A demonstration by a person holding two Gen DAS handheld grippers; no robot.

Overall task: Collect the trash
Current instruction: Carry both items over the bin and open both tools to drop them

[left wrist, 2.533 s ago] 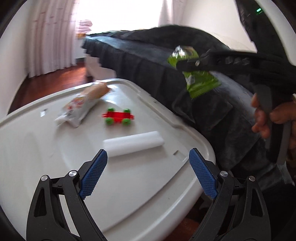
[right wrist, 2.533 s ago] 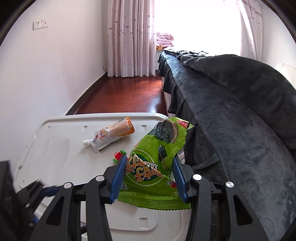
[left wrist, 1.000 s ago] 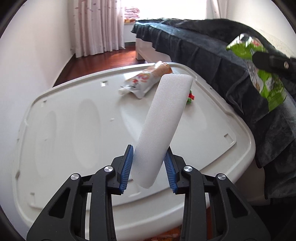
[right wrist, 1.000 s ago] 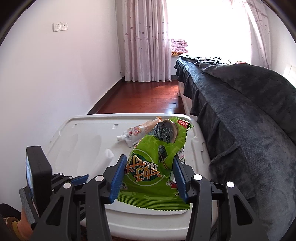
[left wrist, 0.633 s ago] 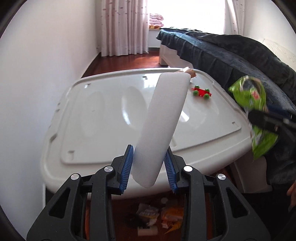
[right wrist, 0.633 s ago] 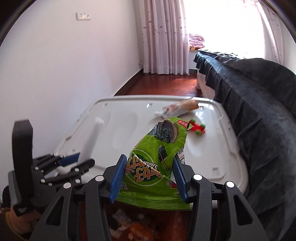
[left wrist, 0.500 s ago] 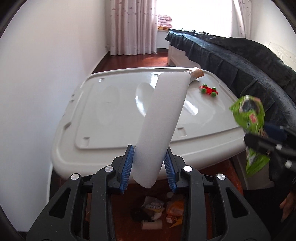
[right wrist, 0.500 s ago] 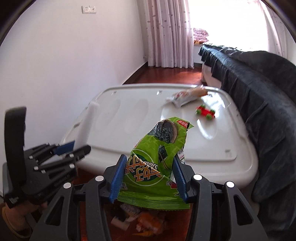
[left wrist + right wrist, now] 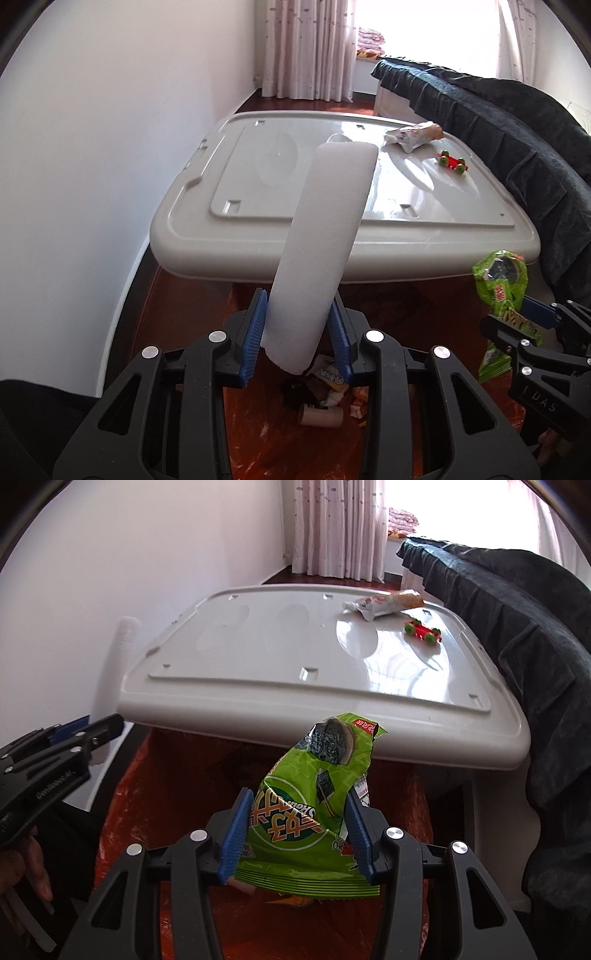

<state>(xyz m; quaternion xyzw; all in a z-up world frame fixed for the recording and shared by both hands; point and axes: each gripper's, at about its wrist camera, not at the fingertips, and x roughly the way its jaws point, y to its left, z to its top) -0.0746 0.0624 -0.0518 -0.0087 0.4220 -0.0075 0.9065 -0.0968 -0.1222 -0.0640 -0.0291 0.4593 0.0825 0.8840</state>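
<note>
My left gripper clamps a white foam strip pointing up and away, lengthwise, while my right gripper pinches an upright, crumpled green snack bag.

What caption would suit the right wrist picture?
Right claw grips a green snack bag above an orange-lined bin, beside a white lid.

Right gripper clamps a green snack bag between both blue pads, over an orange-lined bin. On the white lid, a squeeze pouch and red toy car lie near its far right corner, apart.
</note>
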